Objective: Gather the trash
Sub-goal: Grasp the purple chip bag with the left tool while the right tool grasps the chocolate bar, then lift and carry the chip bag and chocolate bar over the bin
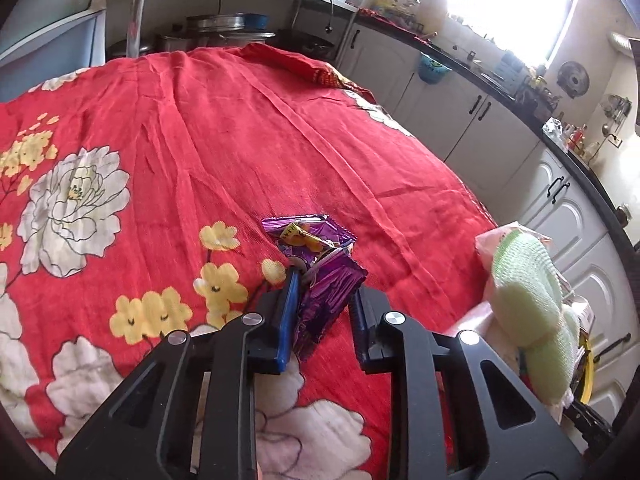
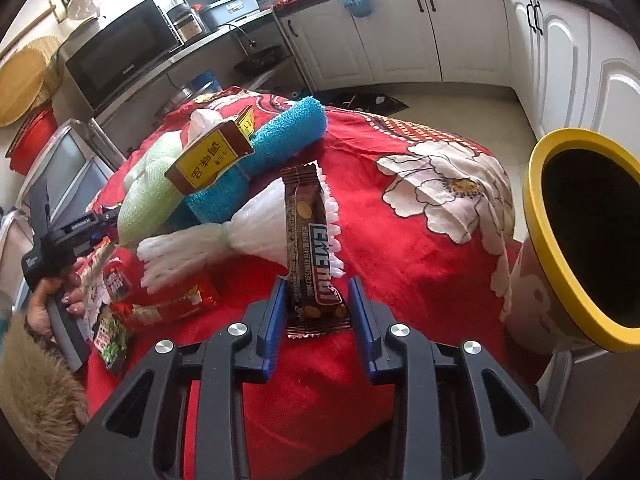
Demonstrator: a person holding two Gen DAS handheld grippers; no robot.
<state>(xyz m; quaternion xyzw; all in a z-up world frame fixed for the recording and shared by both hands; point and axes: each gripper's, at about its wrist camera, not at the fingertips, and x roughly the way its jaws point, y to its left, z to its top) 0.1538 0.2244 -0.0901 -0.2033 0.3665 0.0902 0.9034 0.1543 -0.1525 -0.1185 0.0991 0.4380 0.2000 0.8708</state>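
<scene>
near the red cloth's (image 1: 240,120) edge, left gripper (image 1: 324,284) clamps purple wrapper (image 1: 320,276), right gripper (image 2: 316,292) clamps brown wrapper (image 2: 310,248).

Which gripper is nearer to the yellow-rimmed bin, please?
Right. The right gripper, around a brown snack bar, sits beside the yellow-rimmed bin; the left gripper is across the table.

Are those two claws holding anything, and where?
Left claw pinches the purple wrapper at its near end; right claw grips the brown snack bar by its lower end.

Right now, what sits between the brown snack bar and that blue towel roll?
In the right wrist view, a white fringed cloth lies between the brown snack bar and the blue towel roll.
</scene>
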